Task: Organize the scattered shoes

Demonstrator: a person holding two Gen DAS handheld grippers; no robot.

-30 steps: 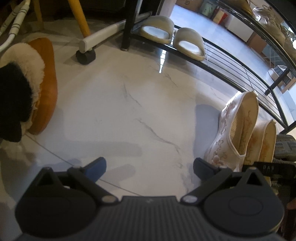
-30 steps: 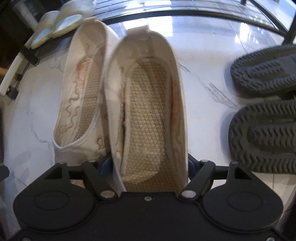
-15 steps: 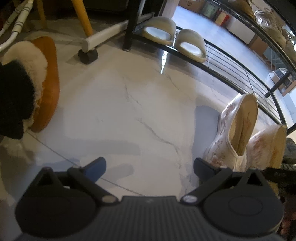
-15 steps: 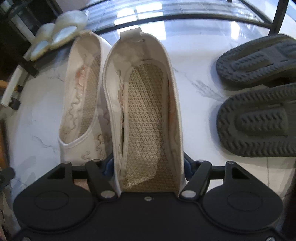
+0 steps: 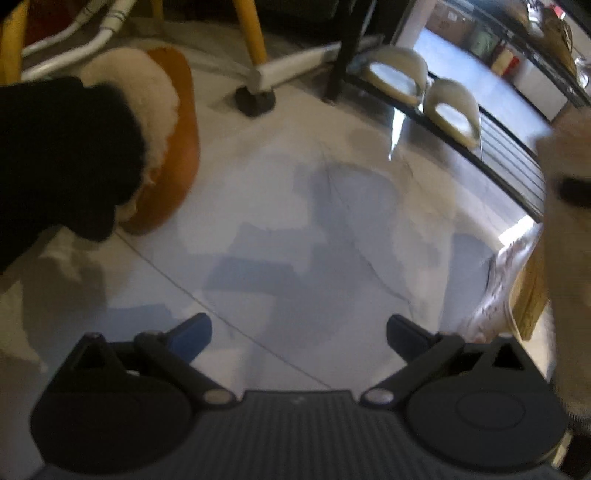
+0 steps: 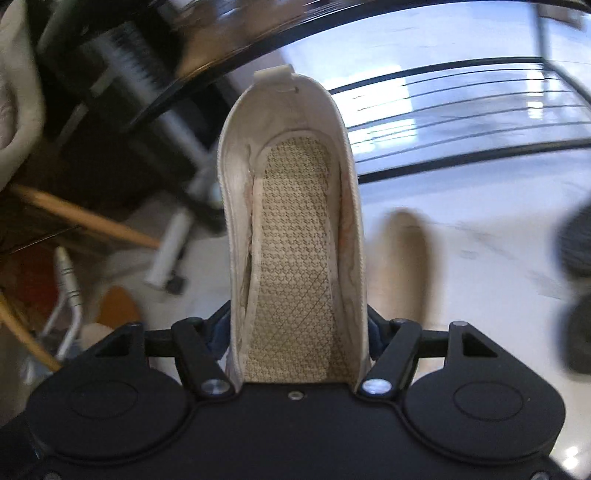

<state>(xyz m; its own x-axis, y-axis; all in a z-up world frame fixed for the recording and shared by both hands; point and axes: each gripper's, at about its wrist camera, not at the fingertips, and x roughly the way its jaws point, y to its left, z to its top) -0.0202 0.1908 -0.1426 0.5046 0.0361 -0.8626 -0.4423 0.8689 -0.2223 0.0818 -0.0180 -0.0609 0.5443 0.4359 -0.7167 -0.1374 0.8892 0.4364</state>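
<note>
My right gripper [image 6: 295, 332] is shut on the toe end of a cream embroidered shoe [image 6: 295, 229] with a woven insole, and holds it off the floor with the heel pointing away. In the left wrist view this shoe is a blur at the right edge [image 5: 565, 221]. Its mate [image 5: 498, 291] lies on the marble floor below it. My left gripper [image 5: 297, 332] hangs open over bare floor with nothing between its fingers. An orange fur-lined slipper [image 5: 166, 140] lies at the left, partly behind a black fuzzy thing [image 5: 62, 158].
A black wire shoe rack [image 5: 509, 173] runs along the back right, with a pair of beige slippers [image 5: 395, 70] on its lowest shelf. Dark treaded soles [image 6: 580, 240] lie at the right. A yellow leg [image 5: 251, 33] and a white castor frame [image 5: 258, 96] stand behind.
The right gripper has lifted the cream shoe off the floor, away from its mate, and its view has swung up toward the rack. The left gripper shifted slightly and stayed open.
</note>
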